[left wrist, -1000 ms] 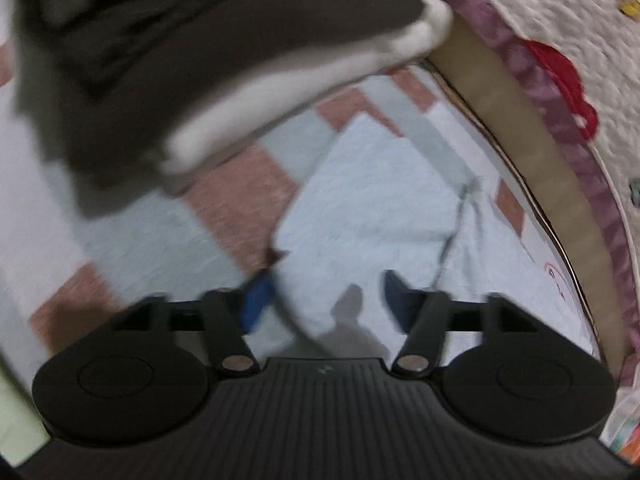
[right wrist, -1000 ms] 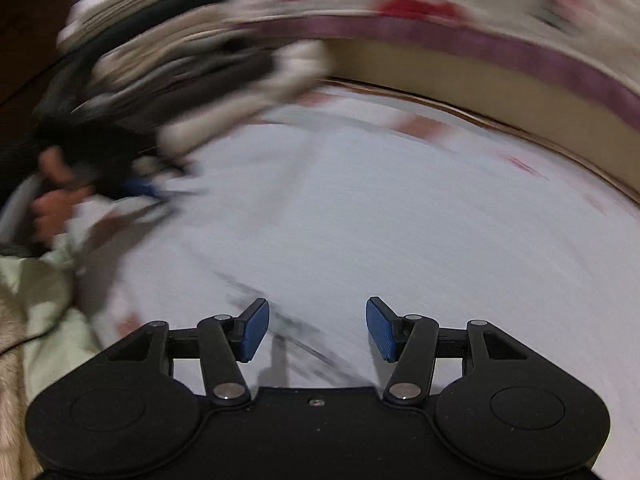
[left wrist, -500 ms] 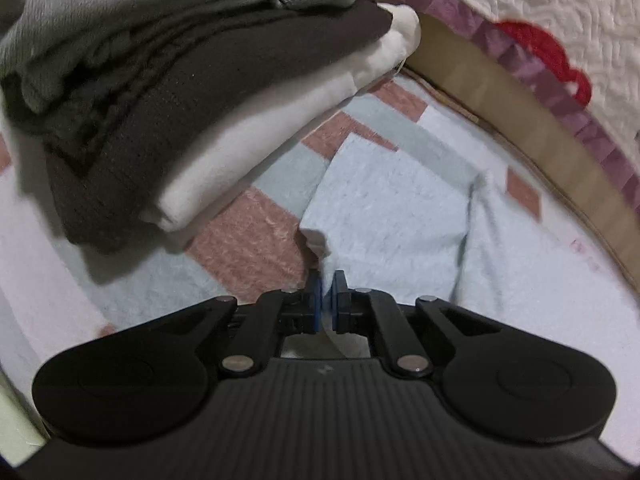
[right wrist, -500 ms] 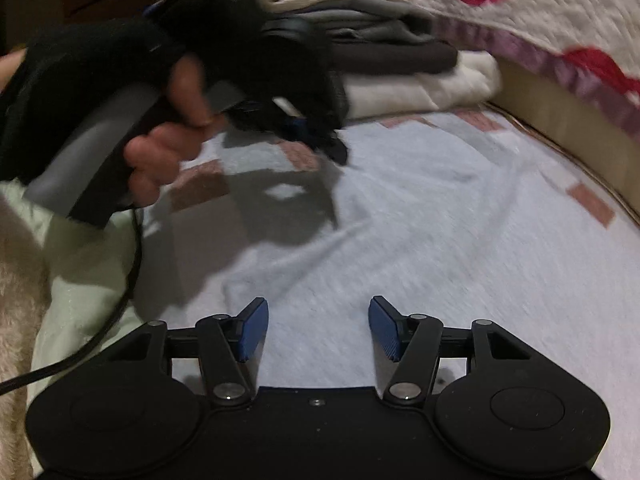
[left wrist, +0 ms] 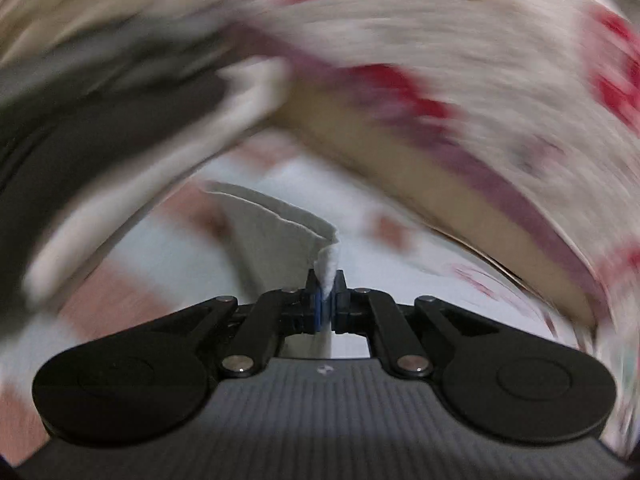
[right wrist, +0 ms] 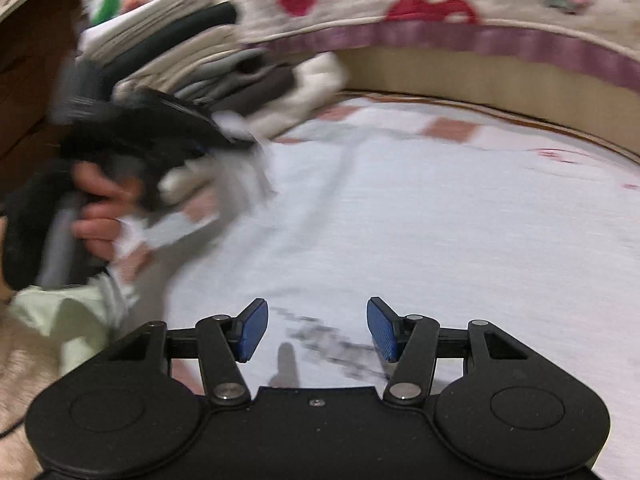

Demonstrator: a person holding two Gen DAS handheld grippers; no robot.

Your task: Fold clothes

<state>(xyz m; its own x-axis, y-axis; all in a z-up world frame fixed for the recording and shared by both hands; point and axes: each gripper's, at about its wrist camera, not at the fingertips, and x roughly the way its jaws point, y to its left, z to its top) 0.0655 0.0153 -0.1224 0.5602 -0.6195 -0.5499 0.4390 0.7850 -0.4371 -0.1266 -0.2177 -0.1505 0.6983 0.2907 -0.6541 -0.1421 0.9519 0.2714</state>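
A pale blue-white garment (right wrist: 420, 216) lies spread flat on a checked pink-and-white sheet. My left gripper (left wrist: 327, 300) is shut on a corner of the garment (left wrist: 280, 236) and holds it lifted, the cloth rising in a fold from the pads. In the right wrist view the left gripper (right wrist: 168, 140) shows at the left, held by a hand, with the cloth trailing from it. My right gripper (right wrist: 318, 330) is open and empty, low over the garment near a dark printed mark (right wrist: 340, 350).
A stack of folded clothes (right wrist: 224, 68), grey, dark and white, sits at the back left and also shows blurred in the left wrist view (left wrist: 100, 112). A quilted cover with red patterns and a purple border (right wrist: 460, 36) runs along the back. A pale green cloth (right wrist: 60, 316) lies at the left.
My left gripper closed on the garment's corner, then lifted it and swung right; its view is now blurred. My right gripper stayed open over the garment.
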